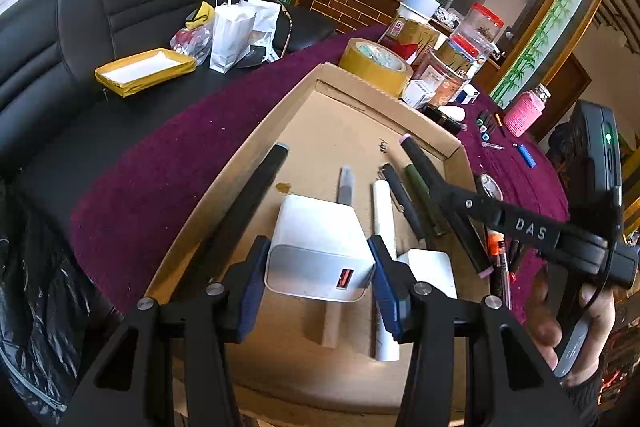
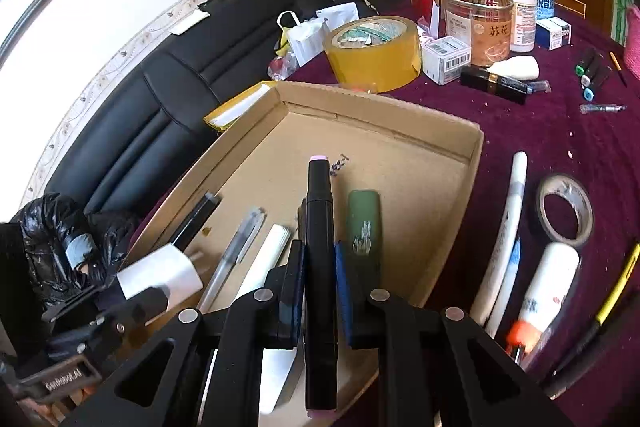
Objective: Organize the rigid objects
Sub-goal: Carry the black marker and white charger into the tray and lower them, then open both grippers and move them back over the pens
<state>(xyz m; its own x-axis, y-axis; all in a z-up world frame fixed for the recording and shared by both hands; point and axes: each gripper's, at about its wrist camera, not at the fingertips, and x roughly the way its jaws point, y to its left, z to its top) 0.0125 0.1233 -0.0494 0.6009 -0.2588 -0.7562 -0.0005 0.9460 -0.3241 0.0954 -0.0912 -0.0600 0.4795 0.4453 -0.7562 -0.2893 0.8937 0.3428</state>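
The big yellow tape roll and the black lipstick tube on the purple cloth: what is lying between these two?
In the right wrist view, a small white barcode box stands between the yellow tape roll and the black lipstick tube.

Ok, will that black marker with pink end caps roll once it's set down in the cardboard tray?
Probably: the black marker with pink end caps looks round, stiff and smooth. The cardboard tray floor is flat, though its walls and neighbouring pens should stop it.

Black marker (image 2: 320, 267) lower end cut by right wrist view's bottom edge. White charger (image 1: 320, 251) hides part of grey pen (image 1: 346, 187). Jar labels (image 2: 492, 27) too small to read.
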